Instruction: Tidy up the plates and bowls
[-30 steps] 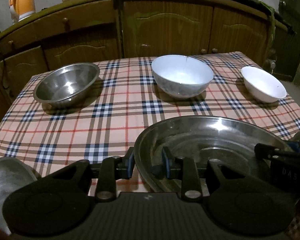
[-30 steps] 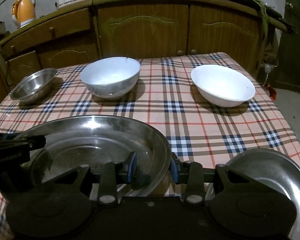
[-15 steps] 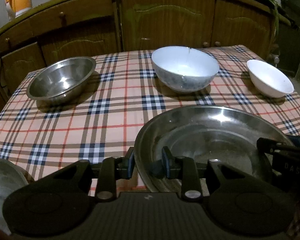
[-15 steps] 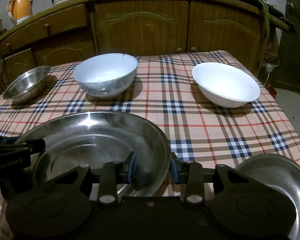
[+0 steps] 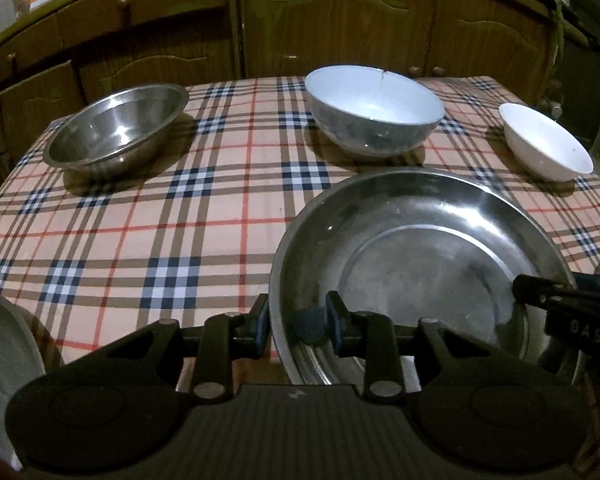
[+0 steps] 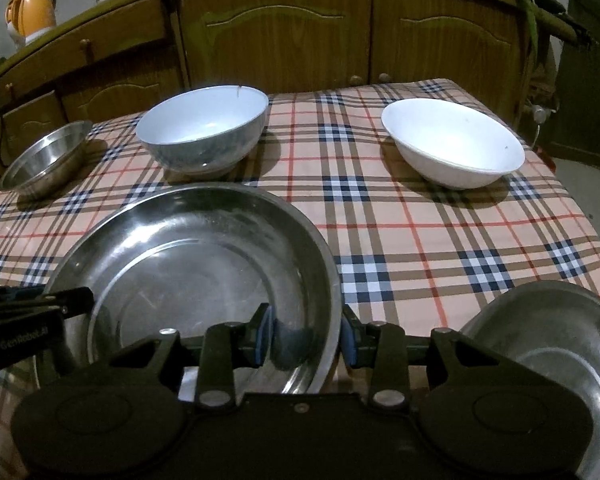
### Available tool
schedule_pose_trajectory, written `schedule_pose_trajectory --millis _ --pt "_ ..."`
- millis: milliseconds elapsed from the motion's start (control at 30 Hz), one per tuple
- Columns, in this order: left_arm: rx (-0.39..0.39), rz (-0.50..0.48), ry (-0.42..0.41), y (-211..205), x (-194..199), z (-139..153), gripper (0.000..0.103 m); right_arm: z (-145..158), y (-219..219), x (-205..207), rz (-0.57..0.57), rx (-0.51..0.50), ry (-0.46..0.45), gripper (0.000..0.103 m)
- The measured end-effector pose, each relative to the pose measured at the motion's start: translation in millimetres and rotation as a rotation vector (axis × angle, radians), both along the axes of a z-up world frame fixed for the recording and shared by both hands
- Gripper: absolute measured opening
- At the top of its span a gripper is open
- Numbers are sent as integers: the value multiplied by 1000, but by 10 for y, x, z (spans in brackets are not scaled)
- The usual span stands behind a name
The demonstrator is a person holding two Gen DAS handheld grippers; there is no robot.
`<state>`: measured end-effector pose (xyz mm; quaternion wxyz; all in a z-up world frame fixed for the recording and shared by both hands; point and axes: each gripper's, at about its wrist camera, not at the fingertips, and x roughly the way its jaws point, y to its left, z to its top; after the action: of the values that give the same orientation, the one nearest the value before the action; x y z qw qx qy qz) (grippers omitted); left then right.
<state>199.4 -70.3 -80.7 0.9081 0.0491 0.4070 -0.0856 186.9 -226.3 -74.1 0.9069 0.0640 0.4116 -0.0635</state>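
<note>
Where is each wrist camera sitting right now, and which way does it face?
Left wrist: on the left gripper, clamped on the steel plate's left rim, facing the cabinets; the right gripper intrudes at right.
Right wrist: on the right gripper, clamped on the same plate's right rim, facing likewise; the left gripper shows at left.
Shared: the plate, steel bowl, pale blue bowl, white bowl.

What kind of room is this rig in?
Most likely a home kitchen: wooden cabinets line the wall, an orange electric kettle sits on the counter, and a table with a plaid tablecloth holds bowls.
</note>
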Motion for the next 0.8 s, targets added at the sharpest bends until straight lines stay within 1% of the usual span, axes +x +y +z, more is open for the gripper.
schedule_pose_trajectory --millis 67,133,200,267,300,367,433,467,533,567,600,633,733,800 --pt "-5 7 -3 21 -7 27 40 19 6 -16 -8 -14 -2 44" --pt "-8 18 -11 51 -20 57 51 68 0 -50 -18 -24 -20 46" --pt "-14 23 -15 82 -41 95 55 119 -14 -90 -24 -24 -33 49" --pt "-16 26 -22 106 -74 136 61 179 -19 -129 -25 -24 -48 50" --pt "-12 24 -26 114 -91 154 66 212 -16 -153 -23 -23 -55 51" --pt "9 32 -25 125 -125 193 69 268 -6 -199 -17 -10 -67 52" --pt "9 36 -29 151 -167 239 75 318 20 -243 -8 0 -78 59" --pt "-2 36 -36 173 -193 265 76 341 43 -266 1 2 -83 60" --pt "-11 46 -50 209 -251 315 87 375 96 -303 19 1 -85 61" --pt "-9 48 -53 218 -276 338 89 389 121 -324 26 4 -85 62" --pt "-2 47 -51 223 -296 360 92 403 141 -343 31 8 -87 64" --pt "8 48 -47 227 -317 380 95 421 162 -364 37 13 -90 69" --pt "21 48 -46 250 -379 430 95 480 232 -429 55 16 -101 73" --pt "12 48 -46 268 -422 471 96 520 276 -460 69 12 -105 77"
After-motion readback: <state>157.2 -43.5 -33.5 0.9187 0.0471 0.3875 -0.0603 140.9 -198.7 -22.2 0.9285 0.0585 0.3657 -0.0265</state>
